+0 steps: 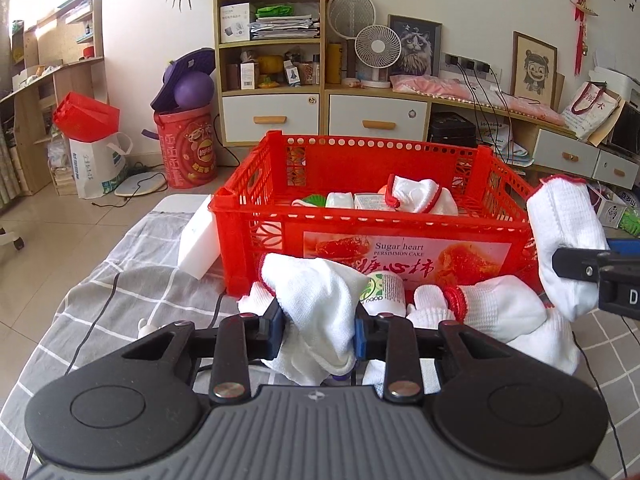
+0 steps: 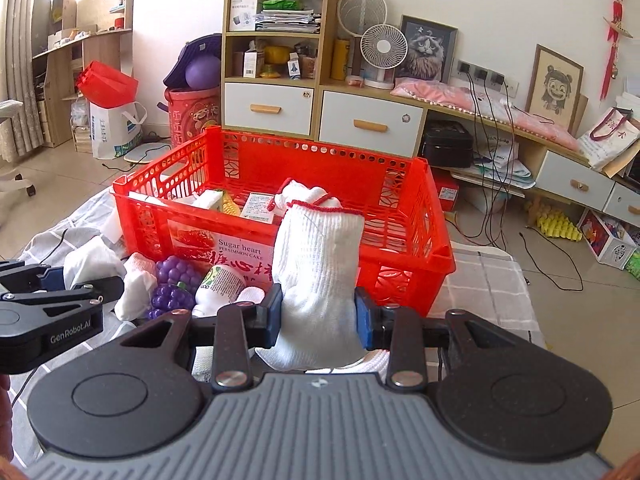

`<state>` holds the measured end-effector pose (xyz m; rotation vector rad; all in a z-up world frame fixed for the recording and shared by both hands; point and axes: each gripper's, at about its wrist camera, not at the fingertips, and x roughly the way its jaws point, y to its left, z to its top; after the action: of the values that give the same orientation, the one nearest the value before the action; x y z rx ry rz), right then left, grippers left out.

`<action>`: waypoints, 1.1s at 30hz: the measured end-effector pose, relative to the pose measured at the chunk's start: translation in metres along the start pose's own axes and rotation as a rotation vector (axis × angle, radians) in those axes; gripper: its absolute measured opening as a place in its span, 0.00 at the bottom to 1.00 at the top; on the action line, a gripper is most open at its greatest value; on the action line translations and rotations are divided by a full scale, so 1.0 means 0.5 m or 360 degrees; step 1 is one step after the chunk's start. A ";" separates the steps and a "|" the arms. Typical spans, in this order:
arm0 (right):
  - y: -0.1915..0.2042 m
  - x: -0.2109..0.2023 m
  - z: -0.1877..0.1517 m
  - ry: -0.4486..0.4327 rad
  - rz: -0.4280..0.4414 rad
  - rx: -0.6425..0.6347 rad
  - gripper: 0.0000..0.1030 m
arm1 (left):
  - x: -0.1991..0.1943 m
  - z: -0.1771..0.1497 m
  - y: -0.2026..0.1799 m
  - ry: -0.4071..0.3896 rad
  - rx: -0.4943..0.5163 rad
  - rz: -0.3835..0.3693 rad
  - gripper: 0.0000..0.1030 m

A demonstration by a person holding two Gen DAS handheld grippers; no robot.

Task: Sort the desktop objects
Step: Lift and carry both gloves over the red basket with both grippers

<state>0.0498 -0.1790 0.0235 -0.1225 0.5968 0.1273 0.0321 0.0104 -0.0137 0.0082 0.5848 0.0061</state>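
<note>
A: What's on the grey checked cloth (image 1: 120, 280)?
B: A red crate (image 1: 372, 216) just ahead of both grippers, with 1 glove (image 1: 420, 196) inside.
A: The left gripper (image 1: 318, 328)?
B: Clamped on a white glove (image 1: 320, 300) beside the bottle (image 1: 384, 292).
A: The right gripper (image 2: 318, 316)?
B: Pinching another glove (image 2: 316, 272), held upright before the crate.

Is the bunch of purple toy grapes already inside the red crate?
No, the purple grapes lie on the checked cloth in front of the red crate, beside a small bottle.
</note>
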 end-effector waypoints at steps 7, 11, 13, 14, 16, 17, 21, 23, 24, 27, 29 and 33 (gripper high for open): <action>-0.016 -0.001 0.018 -0.0056 -0.0036 0.0051 0.35 | 0.005 0.065 -0.015 -0.0101 0.0041 0.0036 0.33; -0.031 0.006 0.030 -0.0080 -0.0074 0.0085 0.35 | 0.024 0.088 -0.022 -0.0122 0.0045 0.0054 0.33; -0.035 0.011 0.034 -0.0086 -0.0089 0.0092 0.35 | 0.034 0.097 -0.023 -0.0126 0.0033 0.0057 0.33; -0.037 0.013 0.035 -0.0089 -0.0093 0.0096 0.35 | 0.038 0.100 -0.024 -0.0130 0.0028 0.0061 0.33; -0.039 0.018 0.036 -0.0093 -0.0106 0.0096 0.35 | 0.043 0.108 -0.024 -0.0140 0.0028 0.0064 0.33; -0.039 0.022 0.037 -0.0092 -0.0117 0.0090 0.35 | 0.046 0.111 -0.025 -0.0140 0.0026 0.0063 0.33; -0.042 0.037 0.040 -0.0084 -0.0115 0.0107 0.35 | 0.055 0.120 -0.029 -0.0152 0.0031 0.0077 0.33; -0.036 0.041 0.040 -0.0084 -0.0116 0.0099 0.35 | 0.058 0.122 -0.027 -0.0145 0.0018 0.0074 0.33; -0.034 0.042 0.040 -0.0086 -0.0117 0.0096 0.35 | 0.059 0.124 -0.026 -0.0143 0.0015 0.0075 0.33; -0.027 0.048 0.040 -0.0080 -0.0114 0.0088 0.35 | 0.061 0.128 -0.025 -0.0151 0.0025 0.0084 0.33; -0.024 0.052 0.041 -0.0079 -0.0115 0.0083 0.35 | 0.063 0.131 -0.023 -0.0156 0.0025 0.0084 0.33; -0.021 0.057 0.041 -0.0074 -0.0118 0.0083 0.35 | 0.067 0.135 -0.022 -0.0146 0.0022 0.0076 0.33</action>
<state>0.0863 -0.1837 0.0252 -0.0910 0.5482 0.0425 0.0974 -0.0009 0.0238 0.0359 0.4927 0.0476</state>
